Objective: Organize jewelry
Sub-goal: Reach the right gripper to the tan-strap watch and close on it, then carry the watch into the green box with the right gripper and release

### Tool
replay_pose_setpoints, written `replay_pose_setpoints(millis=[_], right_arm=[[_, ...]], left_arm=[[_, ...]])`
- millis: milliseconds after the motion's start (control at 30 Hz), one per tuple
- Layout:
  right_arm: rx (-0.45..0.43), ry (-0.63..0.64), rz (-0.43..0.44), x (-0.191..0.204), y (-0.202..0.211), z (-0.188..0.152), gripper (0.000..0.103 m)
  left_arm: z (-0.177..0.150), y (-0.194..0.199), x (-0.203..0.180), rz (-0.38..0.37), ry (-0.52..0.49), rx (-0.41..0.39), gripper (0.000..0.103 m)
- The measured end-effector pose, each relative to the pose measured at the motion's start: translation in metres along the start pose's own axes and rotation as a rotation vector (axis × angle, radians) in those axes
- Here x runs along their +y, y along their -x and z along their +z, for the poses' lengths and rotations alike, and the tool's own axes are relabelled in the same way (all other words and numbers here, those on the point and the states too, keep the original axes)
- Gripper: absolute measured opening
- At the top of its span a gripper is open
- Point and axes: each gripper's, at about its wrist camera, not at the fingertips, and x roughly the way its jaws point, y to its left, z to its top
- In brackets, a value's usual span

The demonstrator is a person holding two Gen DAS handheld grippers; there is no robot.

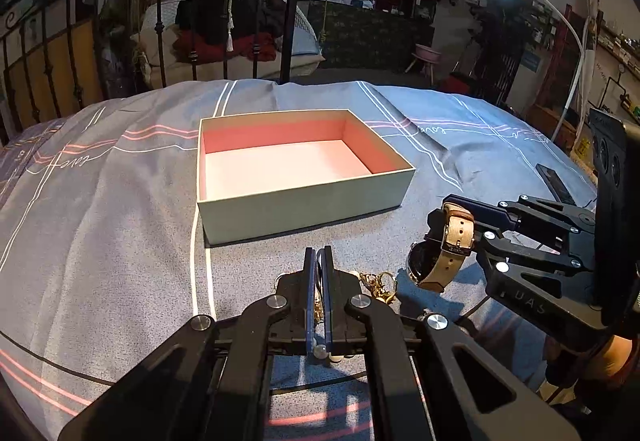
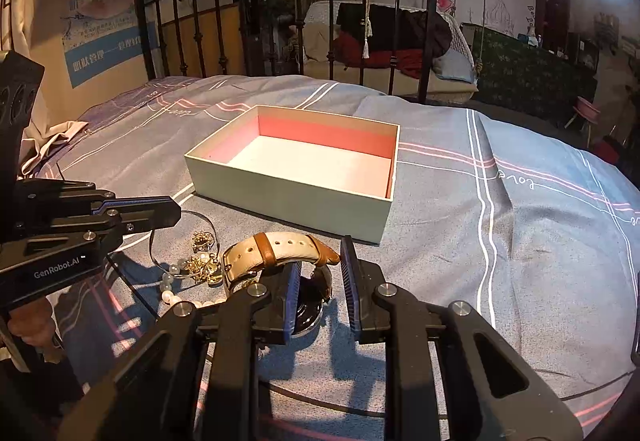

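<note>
On the bed there was one open box [image 1: 304,197], pale outside and pink within, with nothing in it. One watch [image 2: 280,247] on a tan strap was there. Two grippers were in play, the left [image 1: 319,261] and the right [image 2: 320,273]. Beside the watch lay one tangle of jewelry [image 2: 200,265]: gold chain, pale beads, pearls and a thin dark cord, too knotted together for me to count the separate pieces. One dark flat object [image 1: 554,183] lay on the cover further off.
</note>
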Motion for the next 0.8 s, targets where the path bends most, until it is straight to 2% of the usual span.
replay_pose_setpoints(millis=[367,633,800], right_arm=[[-0.028,-0.015,-0.001,-0.005,0.007,0.013,0.021],[-0.062,-0.015,0.004,-0.008,0.01,0.035,0.021],[-0.06,-0.014,0.012,-0.011,-0.004,0.054,0.021]], left_arm=[[0.018,0.011,-0.001,-0.007,0.003,-0.047,0.003],[0.032,0.014,0.002,0.0,0.006,-0.086,0.003],[0.047,0.003,0.004,0.011,0.006,-0.084,0.003]])
